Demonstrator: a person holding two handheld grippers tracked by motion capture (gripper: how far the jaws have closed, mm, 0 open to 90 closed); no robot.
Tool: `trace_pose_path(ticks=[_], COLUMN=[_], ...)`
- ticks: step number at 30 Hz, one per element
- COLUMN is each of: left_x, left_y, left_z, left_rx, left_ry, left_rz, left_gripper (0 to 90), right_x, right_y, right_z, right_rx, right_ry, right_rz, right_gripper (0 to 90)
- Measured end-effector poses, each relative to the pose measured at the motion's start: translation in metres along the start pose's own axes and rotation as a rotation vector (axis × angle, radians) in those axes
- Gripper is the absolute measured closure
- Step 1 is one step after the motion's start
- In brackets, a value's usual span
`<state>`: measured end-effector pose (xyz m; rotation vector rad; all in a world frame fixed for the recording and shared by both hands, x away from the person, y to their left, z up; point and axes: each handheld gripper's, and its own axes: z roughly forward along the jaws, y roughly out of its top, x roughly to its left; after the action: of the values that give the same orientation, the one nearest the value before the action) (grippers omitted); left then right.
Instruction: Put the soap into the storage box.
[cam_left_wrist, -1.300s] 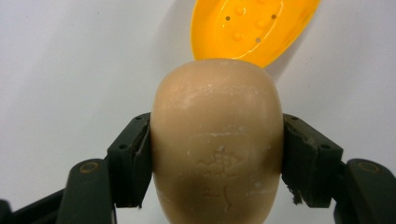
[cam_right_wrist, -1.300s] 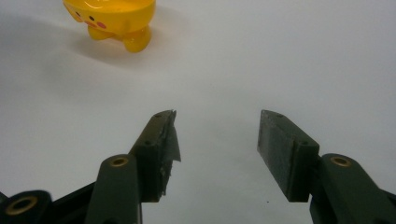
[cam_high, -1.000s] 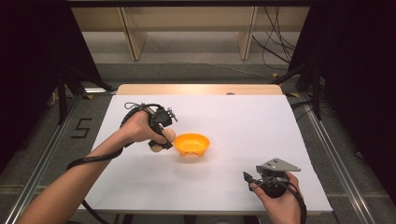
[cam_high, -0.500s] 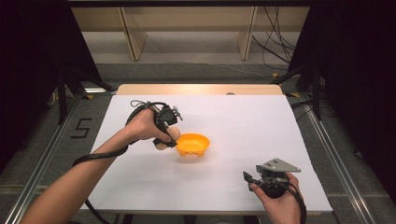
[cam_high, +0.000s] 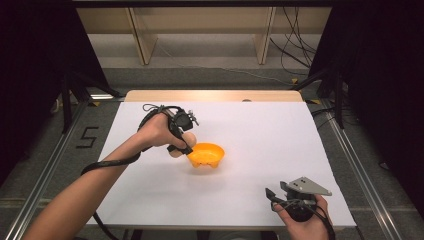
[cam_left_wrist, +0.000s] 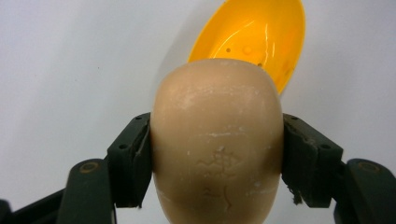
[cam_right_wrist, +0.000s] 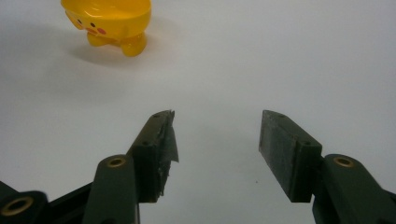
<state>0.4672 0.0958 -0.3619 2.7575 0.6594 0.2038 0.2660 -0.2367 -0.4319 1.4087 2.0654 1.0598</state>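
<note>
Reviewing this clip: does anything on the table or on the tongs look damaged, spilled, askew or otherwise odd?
One thing: in the right gripper view, the pad on one jaw of the open right tongs is torn and ragged at its edge. The egg-shaped object held in the left tongs is scuffed. The yellow bowl stands upright; nothing is spilled.

Left gripper (cam_high: 181, 145) clamped, jaws pointing down; right gripper (cam_right_wrist: 215, 154) low, level, jaws apart
</note>
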Motion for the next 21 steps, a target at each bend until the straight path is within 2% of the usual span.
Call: trace_pose_path(ticks=[1,4,6,7,11,12,13,15,18,21], left_x=[0.000,0.000,0.000,0.000,0.000,0.001,0.001,0.000,0.002,0.001], left_y=[0.002,0.003,0.006,0.007,0.010,0.011,0.011,0.013,0.015,0.018], left_z=[0.000,0.000,0.002,0.002,0.004,0.004,0.004,0.005,0.004,0.005], left_rx=[0.000,0.000,0.001,0.006,0.007,0.005,0.007,-0.002,0.003,0.002], left_ry=[-0.002,-0.003,-0.001,-0.004,-0.005,-0.005,-0.006,-0.007,-0.007,-0.008], left_rz=[0.006,0.007,0.012,0.014,0.024,0.026,0.026,0.013,0.028,0.033], left_gripper=[32.5,32.4,32.5,32.4,32.5,32.5,32.5,32.4,32.4,32.5], right_x=[0.003,0.003,-0.001,0.002,0.003,-0.001,0.002,0.002,0.001,-0.002], right_y=[-0.001,-0.003,-0.005,-0.006,-0.007,-0.007,-0.007,-0.008,-0.008,-0.008], right_z=[-0.002,-0.003,-0.004,-0.006,-0.008,-0.007,-0.008,-0.009,-0.008,-0.006], right_rx=[0.004,-0.016,-0.010,0.005,0.000,-0.022,-0.002,0.003,0.001,-0.017], right_ry=[-0.010,-0.009,-0.013,-0.016,-0.015,-0.021,-0.012,-0.014,-0.011,-0.003], right_rz=[0.040,0.050,0.006,0.043,0.064,0.008,0.045,0.059,0.058,0.015], right_gripper=[45.2,45.2,45.1,45.1,44.7,44.6,44.6,44.5,44.5,44.5])
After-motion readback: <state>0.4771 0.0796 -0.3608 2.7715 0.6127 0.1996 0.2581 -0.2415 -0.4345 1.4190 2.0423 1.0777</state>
